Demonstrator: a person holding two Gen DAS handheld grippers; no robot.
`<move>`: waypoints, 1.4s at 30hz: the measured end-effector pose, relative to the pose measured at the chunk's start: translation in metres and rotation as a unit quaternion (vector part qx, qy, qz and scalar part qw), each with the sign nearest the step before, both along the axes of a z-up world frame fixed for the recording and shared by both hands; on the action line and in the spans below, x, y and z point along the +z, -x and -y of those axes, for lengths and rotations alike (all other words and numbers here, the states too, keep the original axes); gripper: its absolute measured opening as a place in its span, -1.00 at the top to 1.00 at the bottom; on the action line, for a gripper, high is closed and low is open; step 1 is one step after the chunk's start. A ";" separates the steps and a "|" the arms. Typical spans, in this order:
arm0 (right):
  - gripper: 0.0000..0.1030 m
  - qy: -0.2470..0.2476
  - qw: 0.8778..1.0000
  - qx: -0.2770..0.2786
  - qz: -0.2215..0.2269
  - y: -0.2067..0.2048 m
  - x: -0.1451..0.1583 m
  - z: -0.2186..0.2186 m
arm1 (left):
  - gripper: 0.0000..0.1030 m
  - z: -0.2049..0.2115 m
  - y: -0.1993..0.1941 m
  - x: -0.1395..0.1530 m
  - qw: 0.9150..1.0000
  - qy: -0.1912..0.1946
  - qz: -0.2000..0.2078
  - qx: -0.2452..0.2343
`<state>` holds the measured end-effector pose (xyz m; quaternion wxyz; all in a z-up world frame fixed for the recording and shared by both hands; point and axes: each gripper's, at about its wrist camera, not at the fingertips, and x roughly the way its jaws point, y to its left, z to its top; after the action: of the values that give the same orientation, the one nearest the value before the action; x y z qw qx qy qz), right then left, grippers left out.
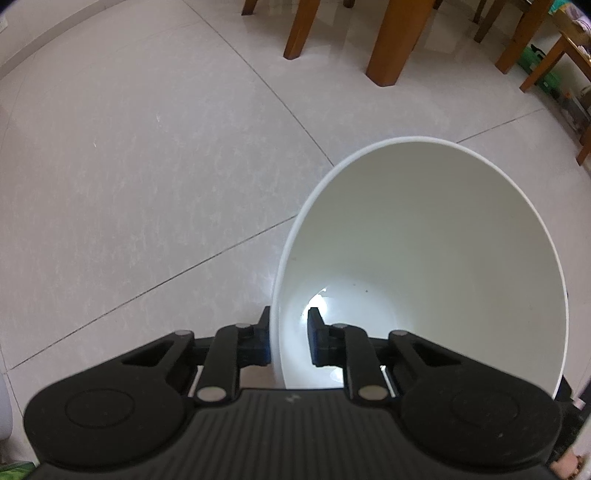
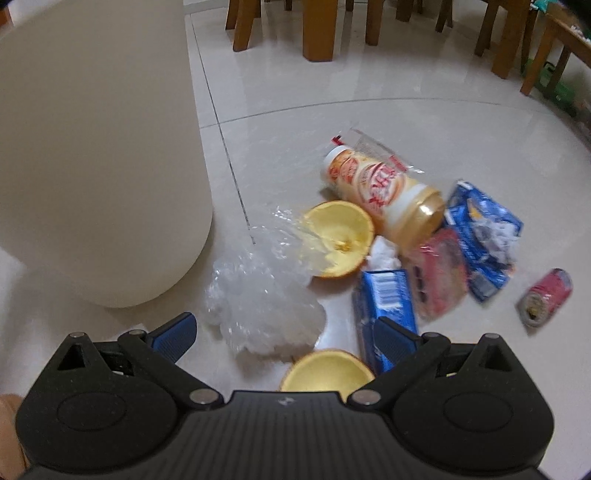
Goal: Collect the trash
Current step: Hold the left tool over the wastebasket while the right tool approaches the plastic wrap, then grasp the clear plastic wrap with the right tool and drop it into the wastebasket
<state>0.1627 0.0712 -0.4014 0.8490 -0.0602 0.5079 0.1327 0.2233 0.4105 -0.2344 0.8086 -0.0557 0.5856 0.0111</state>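
My left gripper point(image 1: 290, 332) points down at a white trash bin point(image 1: 424, 229) and is shut on its near wall, one finger outside and one inside. The bin's bottom looks bare. In the right wrist view the same bin point(image 2: 99, 147) stands at the left. My right gripper point(image 2: 284, 328) hangs open over a trash pile on the floor. Crumpled clear plastic point(image 2: 258, 306) and an orange half point(image 2: 327, 371) lie between its fingers. Beyond are another orange half point(image 2: 340, 236), a yellow drink bottle point(image 2: 384, 188), a blue carton point(image 2: 388, 299), a pink wrapper point(image 2: 439, 273), a blue packet point(image 2: 480, 236) and a crushed red can point(image 2: 546, 295).
Wooden table and chair legs point(image 2: 317, 33) stand on the pale tiled floor behind the pile, and the same kind of legs point(image 1: 399, 40) show beyond the bin. Green items point(image 1: 535, 66) lie under furniture at the far right. Bare tiles point(image 1: 147, 166) spread left of the bin.
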 end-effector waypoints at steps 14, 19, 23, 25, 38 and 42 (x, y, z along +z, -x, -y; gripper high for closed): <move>-1.00 0.016 0.999 0.037 -0.020 -0.037 -0.060 -0.037 | 0.70 -0.007 0.000 0.001 1.000 0.013 -0.001 0.011; -0.87 0.017 0.998 0.052 -0.022 -0.042 -0.067 -0.042 | 0.70 -0.008 0.000 0.001 1.000 0.010 -0.002 0.007; -0.66 0.017 0.998 0.057 -0.020 -0.044 -0.064 -0.042 | 0.71 -0.007 -0.001 0.001 1.000 0.011 -0.002 0.006; -0.56 0.021 0.998 0.059 -0.018 -0.046 -0.062 -0.040 | 0.71 -0.006 -0.001 0.001 1.000 0.011 -0.002 0.007; -0.41 0.048 0.998 0.043 -0.016 -0.036 -0.017 -0.020 | 0.71 -0.001 -0.003 -0.001 1.000 0.008 -0.006 0.006; -0.39 0.061 0.997 0.034 -0.023 -0.032 0.003 -0.013 | 0.70 -0.002 -0.005 -0.003 1.000 0.010 -0.010 0.007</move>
<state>0.1950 0.0845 -0.3986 0.8266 -0.1262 0.5324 0.1319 0.2288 0.4130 -0.2371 0.8021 -0.0680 0.5931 0.0110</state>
